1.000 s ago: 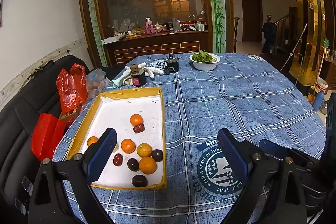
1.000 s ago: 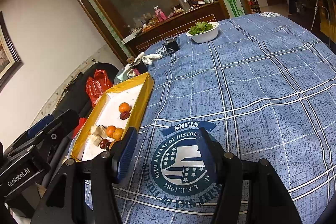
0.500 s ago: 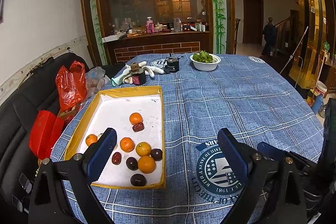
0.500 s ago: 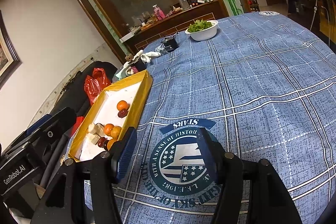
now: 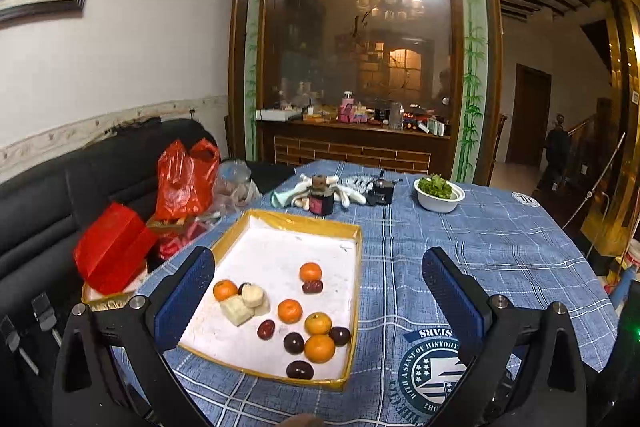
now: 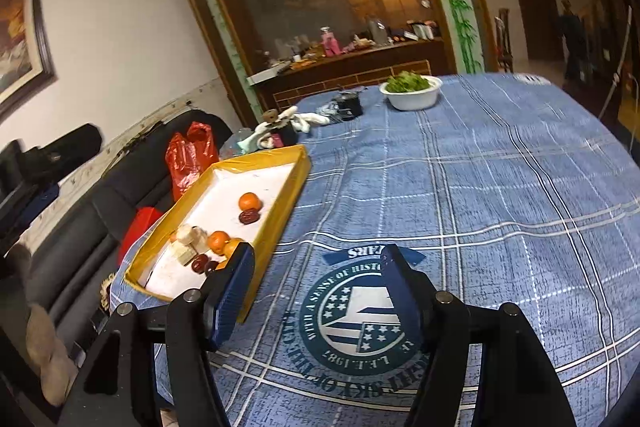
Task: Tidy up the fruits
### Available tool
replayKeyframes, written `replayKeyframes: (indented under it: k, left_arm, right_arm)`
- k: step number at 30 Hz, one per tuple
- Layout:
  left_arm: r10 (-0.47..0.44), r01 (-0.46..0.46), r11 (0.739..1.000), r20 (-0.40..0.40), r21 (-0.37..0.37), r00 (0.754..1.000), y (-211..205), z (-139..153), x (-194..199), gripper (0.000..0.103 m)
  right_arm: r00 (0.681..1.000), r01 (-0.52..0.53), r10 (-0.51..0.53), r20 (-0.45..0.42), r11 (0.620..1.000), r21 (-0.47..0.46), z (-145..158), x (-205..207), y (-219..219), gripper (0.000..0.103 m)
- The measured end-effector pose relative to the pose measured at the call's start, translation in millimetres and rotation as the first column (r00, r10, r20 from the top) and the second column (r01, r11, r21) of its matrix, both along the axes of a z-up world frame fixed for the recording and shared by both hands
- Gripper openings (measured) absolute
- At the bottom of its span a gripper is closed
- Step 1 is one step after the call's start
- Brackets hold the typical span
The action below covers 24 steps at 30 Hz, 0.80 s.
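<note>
A yellow-rimmed white tray [image 5: 352, 227] sits on the blue plaid table and holds several small oranges [image 5: 289, 310], dark plums [image 5: 293, 342], red dates [image 5: 312, 286] and pale cut pieces [image 5: 244, 303]. My left gripper [image 5: 320, 291] is open and empty, raised above the tray's near end. My right gripper [image 6: 318, 287] is open and empty, above the round printed emblem [image 6: 356, 319] to the right of the tray [image 6: 296, 183]. The oranges [image 6: 249, 201] also show in the right wrist view.
A white bowl of greens [image 5: 439, 191], a dark jar [image 5: 321, 198], white gloves [image 5: 352, 191] and a small black object [image 5: 382, 191] stand at the table's far end. Red bags [image 5: 184, 183] lie on the black sofa [image 5: 60, 195] at the left.
My left gripper has risen and tilted up, showing more of the wall and the whole tray. My right gripper has lifted slightly. Both stay open and empty.
</note>
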<state>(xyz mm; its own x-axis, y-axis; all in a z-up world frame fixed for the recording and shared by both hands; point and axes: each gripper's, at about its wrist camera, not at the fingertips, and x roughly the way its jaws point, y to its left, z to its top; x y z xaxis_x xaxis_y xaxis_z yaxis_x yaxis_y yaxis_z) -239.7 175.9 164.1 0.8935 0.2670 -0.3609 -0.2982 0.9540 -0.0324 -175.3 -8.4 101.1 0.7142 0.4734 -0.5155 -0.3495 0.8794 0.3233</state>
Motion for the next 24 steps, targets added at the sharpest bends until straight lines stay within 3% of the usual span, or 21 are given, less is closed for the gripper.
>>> replayKeyframes:
  k: [9, 16, 24]
  left_arm:
    - [0.013, -0.013, 1.0, -0.048, 0.0, 0.999, 8, -4, 5, 0.103]
    - [-0.007, 0.009, 1.0, -0.081, 0.027, 0.997, 6, -8, 8, 0.103]
    - [-0.045, 0.045, 0.999, -0.13, -0.004, 0.99, 8, -14, 18, 0.103]
  right_arm:
    - [0.997, -0.052, 0.056, 0.057, 0.997, -0.064, 6, -14, 24, 0.078]
    - [0.996, -0.064, 0.068, 0.05, 0.995, -0.076, 5, -14, 31, 0.078]
    - [0.997, -0.07, 0.074, 0.039, 0.994, -0.079, 3, -11, 33, 0.08]
